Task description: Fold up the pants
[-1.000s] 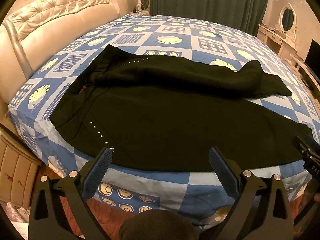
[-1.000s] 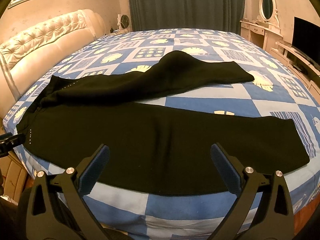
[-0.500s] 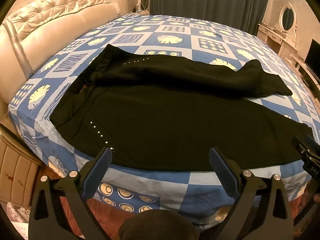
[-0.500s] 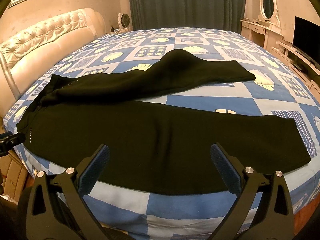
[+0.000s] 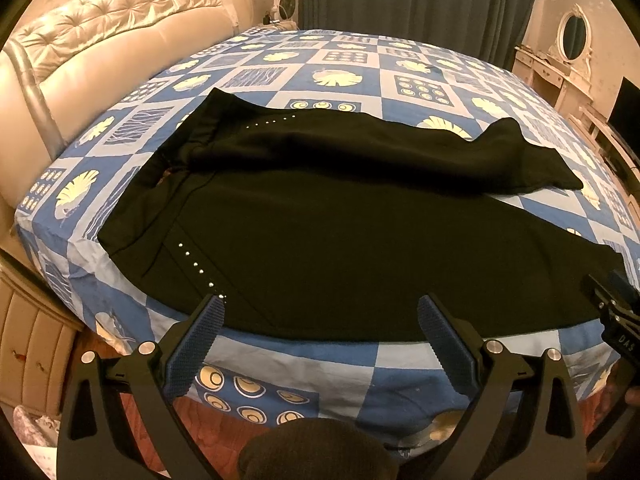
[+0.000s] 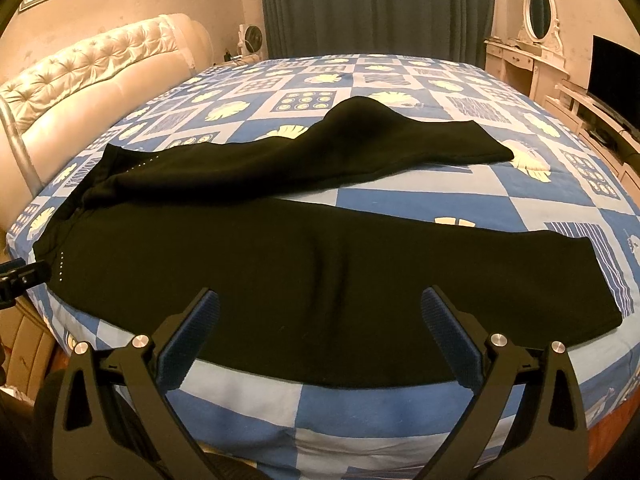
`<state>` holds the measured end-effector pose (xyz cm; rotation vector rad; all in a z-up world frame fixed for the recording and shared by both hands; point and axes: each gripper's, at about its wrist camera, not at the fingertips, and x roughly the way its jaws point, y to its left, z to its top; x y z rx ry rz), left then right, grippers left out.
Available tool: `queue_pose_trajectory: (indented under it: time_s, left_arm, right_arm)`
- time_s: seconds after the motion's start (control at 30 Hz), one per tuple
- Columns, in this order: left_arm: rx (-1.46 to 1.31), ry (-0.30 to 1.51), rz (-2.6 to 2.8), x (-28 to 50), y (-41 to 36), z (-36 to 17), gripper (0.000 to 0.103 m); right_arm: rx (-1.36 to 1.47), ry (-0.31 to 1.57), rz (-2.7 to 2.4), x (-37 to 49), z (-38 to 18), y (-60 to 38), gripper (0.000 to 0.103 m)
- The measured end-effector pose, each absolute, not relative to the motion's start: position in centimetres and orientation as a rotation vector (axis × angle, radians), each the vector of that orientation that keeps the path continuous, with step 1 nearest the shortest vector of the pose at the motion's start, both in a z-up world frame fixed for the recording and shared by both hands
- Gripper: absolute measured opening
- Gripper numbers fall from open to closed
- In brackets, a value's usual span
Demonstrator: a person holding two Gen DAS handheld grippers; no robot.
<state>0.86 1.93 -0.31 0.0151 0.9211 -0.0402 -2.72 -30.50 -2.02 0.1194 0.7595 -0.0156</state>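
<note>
Blue-and-white patchwork bedsheet (image 5: 348,80) covered the bed, printed with shell and circle squares. Black pants (image 5: 340,240) lay spread across its near half, waistband toward the tufted cream headboard (image 5: 100,40), near leg flat along the bed edge, far leg rumpled and angled away. My left gripper (image 5: 320,312) was held just short of the near edge, fingers spread wide, pinching nothing. My right gripper (image 6: 320,308) likewise stood spread and empty, short of the near leg. Dark green curtains (image 6: 376,4) hung behind the bed; a white dressing table (image 6: 528,60) with an oval mirror and a dark TV screen (image 6: 612,68) stood at right.
</note>
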Motion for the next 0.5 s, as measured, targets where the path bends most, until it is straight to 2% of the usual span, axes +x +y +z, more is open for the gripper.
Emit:
queue_pose_trajectory:
  time_s: [0.5]
  left_arm:
    - [0.015,0.917,-0.044,0.84,1.80,-0.21,0.097]
  right_arm:
    - [0.118,0.764,-0.007,-2.75,-2.01,-30.26,0.101]
